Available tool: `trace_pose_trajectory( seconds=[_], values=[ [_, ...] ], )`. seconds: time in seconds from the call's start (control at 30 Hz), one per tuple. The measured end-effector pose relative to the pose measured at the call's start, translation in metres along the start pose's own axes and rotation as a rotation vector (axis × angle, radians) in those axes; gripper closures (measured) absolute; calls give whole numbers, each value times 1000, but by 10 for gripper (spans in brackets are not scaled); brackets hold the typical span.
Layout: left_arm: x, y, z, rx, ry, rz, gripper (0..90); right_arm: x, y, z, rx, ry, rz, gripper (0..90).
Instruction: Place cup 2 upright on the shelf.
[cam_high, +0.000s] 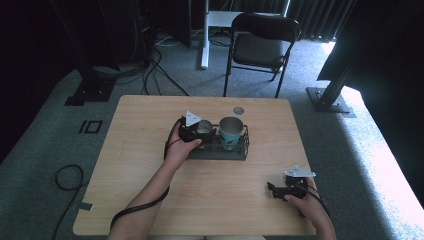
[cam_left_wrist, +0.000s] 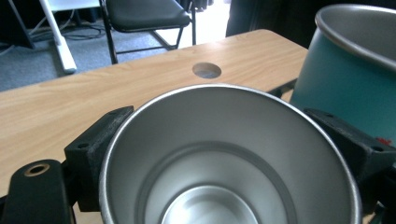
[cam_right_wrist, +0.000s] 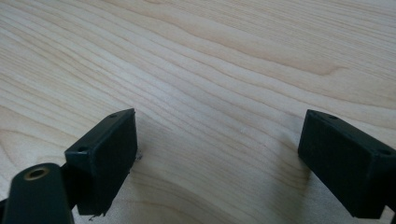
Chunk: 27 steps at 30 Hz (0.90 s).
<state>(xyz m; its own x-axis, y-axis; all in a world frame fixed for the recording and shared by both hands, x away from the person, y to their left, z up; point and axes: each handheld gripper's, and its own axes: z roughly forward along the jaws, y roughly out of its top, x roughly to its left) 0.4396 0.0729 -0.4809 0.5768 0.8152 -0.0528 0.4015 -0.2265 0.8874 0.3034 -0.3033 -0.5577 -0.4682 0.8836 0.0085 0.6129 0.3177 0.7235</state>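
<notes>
Left gripper view looks straight into a steel cup (cam_left_wrist: 229, 158) clamped between the left claw's (cam_left_wrist: 229, 149) jaws, a teal cup (cam_left_wrist: 345, 79) just beside it. High view adds the black wire rack (cam_high: 220, 150) holding both cups mid-tabletop (cam_high: 150, 190), left forearm stretched forward. Near the tabletop's right front corner, the right claw (cam_right_wrist: 219, 154) rests spread wide over bare wood.

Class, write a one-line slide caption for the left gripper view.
Left tongs clasp a steel cup beside a teal cup.

teal cup (cam_high: 231, 132) just beside steel cup (cam_high: 204, 128)
</notes>
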Motion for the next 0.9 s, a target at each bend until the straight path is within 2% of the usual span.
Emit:
trace_pose_trajectory(
  seconds=[0.17,0.27,0.4,0.5,0.53,0.6,0.7,0.8,0.9],
  values=[
    [-2,-2,-1,-10,3,20,139,0,0,0,0,0,0,114],
    [-5,-4,-1,-5,3,53,138,0,0,0,0,0,0,114],
    [-6,-4,-1,29,-3,82,70,0,0,0,0,0,0,114],
    [-7,-3,-3,28,-8,81,46,0,0,0,0,0,0,114],
    [-6,-3,-4,32,1,95,30,0,0,0,0,0,0,114],
    [-5,-2,-7,30,-7,83,30,0,0,0,0,0,0,114],
    [-4,-3,-10,33,2,85,30,0,0,0,0,0,0,114],
    [-4,-4,-17,47,-8,81,30,0,0,0,0,0,0,114],
    [-4,-4,-23,33,-14,63,30,0,0,0,0,0,0,114]
  ],
)
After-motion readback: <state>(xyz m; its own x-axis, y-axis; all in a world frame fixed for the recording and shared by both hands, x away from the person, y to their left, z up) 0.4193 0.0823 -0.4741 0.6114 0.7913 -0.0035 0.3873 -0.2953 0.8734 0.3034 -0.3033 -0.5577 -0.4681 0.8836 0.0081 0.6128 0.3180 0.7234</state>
